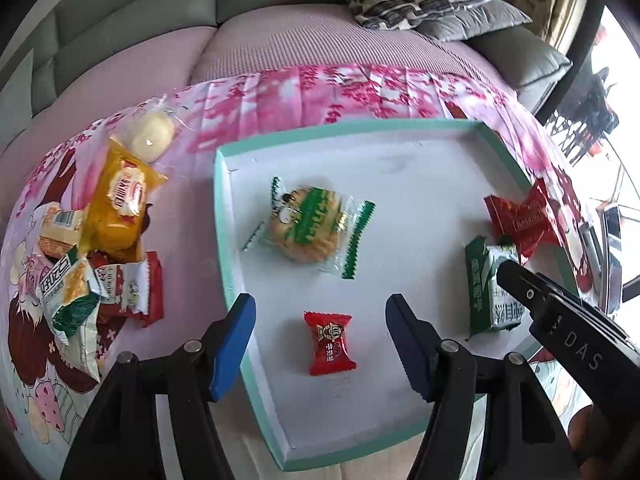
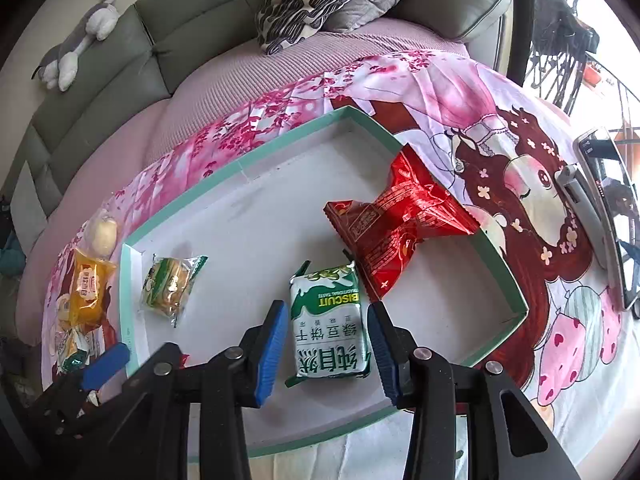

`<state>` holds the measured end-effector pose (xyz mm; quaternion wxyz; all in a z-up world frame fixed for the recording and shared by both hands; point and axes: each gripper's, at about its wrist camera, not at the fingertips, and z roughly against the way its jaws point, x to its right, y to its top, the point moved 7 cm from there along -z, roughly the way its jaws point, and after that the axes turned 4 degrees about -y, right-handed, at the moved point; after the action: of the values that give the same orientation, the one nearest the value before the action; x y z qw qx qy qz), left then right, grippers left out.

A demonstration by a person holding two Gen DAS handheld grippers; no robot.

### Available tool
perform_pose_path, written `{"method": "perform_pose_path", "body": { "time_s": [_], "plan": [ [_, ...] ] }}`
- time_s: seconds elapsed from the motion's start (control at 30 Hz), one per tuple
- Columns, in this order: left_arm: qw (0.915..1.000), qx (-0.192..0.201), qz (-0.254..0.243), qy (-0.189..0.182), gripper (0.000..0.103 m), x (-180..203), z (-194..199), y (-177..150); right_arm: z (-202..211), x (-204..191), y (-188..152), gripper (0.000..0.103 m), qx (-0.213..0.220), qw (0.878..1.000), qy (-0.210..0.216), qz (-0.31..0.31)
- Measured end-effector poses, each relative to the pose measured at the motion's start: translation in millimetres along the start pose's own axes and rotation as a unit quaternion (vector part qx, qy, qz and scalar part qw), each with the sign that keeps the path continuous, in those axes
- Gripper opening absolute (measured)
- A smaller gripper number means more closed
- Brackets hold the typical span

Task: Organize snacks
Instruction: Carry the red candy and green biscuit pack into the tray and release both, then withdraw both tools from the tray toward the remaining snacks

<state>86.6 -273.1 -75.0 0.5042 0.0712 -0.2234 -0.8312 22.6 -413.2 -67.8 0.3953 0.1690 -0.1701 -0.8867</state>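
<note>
Snacks partly sorted: a green biscuit pack (image 2: 330, 326) lies in the teal tray (image 2: 502, 268) between the right gripper (image 2: 328, 346)'s wide jaws, apparently just placed or about to be gripped. The left gripper (image 1: 320, 350), jaws wide, hovers over a red candy (image 1: 329, 342) in the tray. Unsorted snacks (image 1: 100, 240) lie left of the tray, overlapping, labels unclear.

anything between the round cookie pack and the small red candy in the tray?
No. In the left wrist view, only bare white tray floor lies between the cookie pack and the red candy.
</note>
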Motion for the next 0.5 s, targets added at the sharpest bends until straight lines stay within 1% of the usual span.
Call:
{"method": "perform_pose_path", "body": {
  "time_s": [0.27, 0.3, 0.33, 0.37, 0.4, 0.43, 0.5],
  "plan": [
    [0.9999, 0.0, 0.017, 0.004, 0.069, -9, 1, 0, 0, -3, 0, 0.045, 0.001, 1.0, -0.002, 0.007],
    [0.9998, 0.001, 0.016, 0.007, 0.071, -10, 1, 0, 0, -2, 0, 0.049, 0.002, 1.0, -0.004, 0.007],
    [0.9998, 0.005, 0.012, 0.017, 0.081, -12, 2, 1, -1, -2, 1, 0.053, 0.003, 1.0, -0.008, 0.007],
    [0.9995, 0.01, 0.011, 0.029, 0.087, -15, 2, 2, 0, -1, 2, 0.068, 0.005, 1.0, -0.013, 0.007],
    [0.9991, 0.014, 0.012, 0.038, 0.093, -18, 3, 2, 0, 0, 2, 0.077, 0.008, 1.0, -0.019, 0.007],
    [0.9986, 0.018, 0.016, 0.048, 0.093, -22, 5, 3, 0, 1, 3, 0.078, 0.01, 1.0, -0.021, 0.006],
    [0.9979, 0.021, 0.026, 0.055, 0.094, -30, 6, 4, 1, 2, 4, 0.079, 0.012, 1.0, -0.019, 0.001]
  ]
}}
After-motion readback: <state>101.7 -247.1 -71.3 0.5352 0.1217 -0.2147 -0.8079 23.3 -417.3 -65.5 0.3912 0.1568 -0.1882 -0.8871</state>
